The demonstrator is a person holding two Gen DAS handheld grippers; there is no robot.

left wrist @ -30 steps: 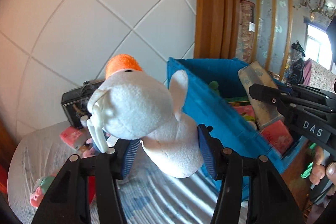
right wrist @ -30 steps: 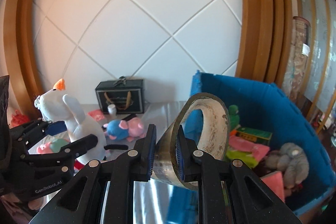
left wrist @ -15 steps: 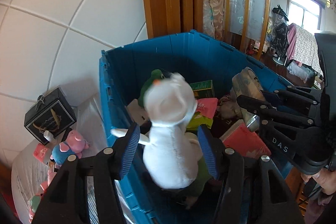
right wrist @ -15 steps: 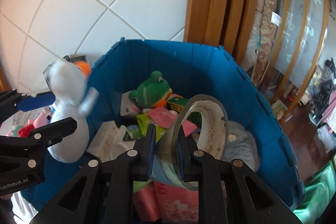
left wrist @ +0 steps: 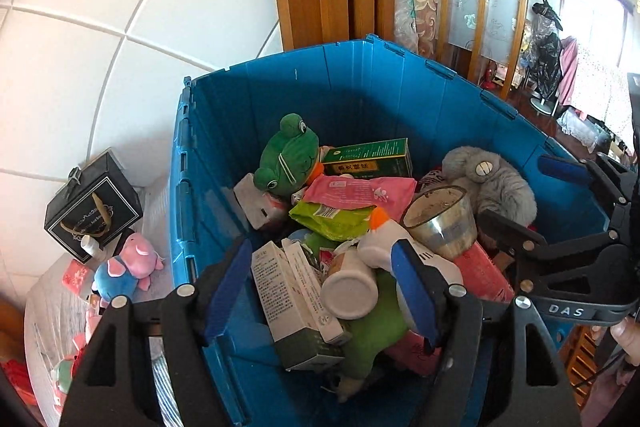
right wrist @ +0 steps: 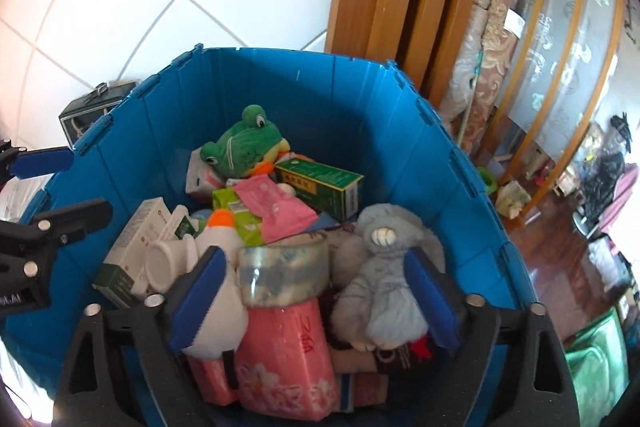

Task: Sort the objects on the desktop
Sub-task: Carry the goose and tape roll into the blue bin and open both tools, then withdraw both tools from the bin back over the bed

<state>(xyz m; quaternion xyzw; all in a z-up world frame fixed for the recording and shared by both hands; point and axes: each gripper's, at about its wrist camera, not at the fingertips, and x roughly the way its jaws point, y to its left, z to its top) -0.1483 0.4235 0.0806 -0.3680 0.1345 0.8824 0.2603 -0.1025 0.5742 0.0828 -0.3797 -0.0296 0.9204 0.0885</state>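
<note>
now that both my left gripper and right gripper are hanging wide open and empty, having just been opening, i'm judging the soft, light white plush and stiff tape roll lying in the blue bin easy to regrip by body or rim.

white duck plush, tape roll, in blue bin

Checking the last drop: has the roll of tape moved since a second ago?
Yes. The tape roll left the right gripper, whose fingers have just been opening, and now lies inside the blue bin on a pink pack, beside the grey plush.
</note>
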